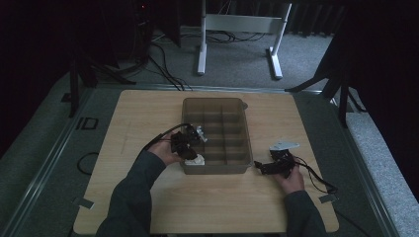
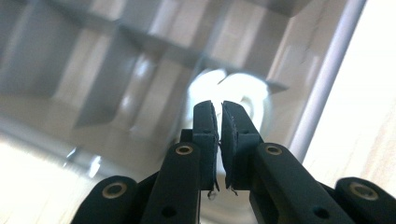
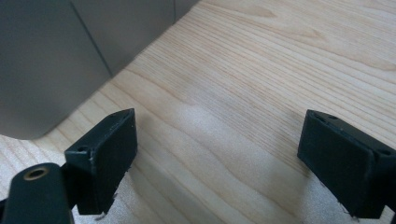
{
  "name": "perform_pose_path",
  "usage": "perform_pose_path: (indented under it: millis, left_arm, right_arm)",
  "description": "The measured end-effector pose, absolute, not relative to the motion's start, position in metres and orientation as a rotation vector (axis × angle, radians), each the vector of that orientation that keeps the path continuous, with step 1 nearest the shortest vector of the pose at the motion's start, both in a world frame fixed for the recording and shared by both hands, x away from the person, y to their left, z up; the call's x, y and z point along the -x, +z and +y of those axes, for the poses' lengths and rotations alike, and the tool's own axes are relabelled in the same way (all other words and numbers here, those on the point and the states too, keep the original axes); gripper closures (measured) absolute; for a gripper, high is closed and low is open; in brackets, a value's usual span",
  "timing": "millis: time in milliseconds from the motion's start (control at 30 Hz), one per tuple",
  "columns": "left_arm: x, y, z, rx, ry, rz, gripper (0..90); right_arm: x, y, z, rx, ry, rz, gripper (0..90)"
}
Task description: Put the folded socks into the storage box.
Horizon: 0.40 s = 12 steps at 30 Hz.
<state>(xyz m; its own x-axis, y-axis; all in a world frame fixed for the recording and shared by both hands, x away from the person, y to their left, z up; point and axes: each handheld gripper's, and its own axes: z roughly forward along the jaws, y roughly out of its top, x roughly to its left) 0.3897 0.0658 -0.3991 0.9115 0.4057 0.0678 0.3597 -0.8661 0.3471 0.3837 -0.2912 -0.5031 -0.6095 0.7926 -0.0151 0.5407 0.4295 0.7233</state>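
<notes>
My left gripper [image 2: 218, 116] nearly closed, holding nothing, white roll [image 2: 233, 100] just ahead below in tray [image 1: 237, 106] near-left compartment; right gripper [image 3: 219, 158] wide open, empty, farther off

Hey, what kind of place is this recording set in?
Probably a lab or studio set up for recording, not a home. A lone wooden table stands on grey carpet ringed by dark curtains, cables trail across the floor, and a white desk frame stands behind. A compartment tray sits on the table.
</notes>
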Motion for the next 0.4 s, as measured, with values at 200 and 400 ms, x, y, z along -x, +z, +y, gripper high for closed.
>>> perform_pose_path:
  millis: [200, 400]
  left_arm:
    - [-0.389, -0.395, 0.088, -2.654, 0.225, 0.637, 84.5]
    - [-0.389, -0.393, 0.104, -2.584, 0.269, 0.707, 83.8]
  right_arm:
    - [-0.384, -0.503, -0.291, -1.140, 0.988, 2.334, 11.6]
    - [-0.384, -0.503, -0.291, -1.140, 0.988, 2.334, 11.6]
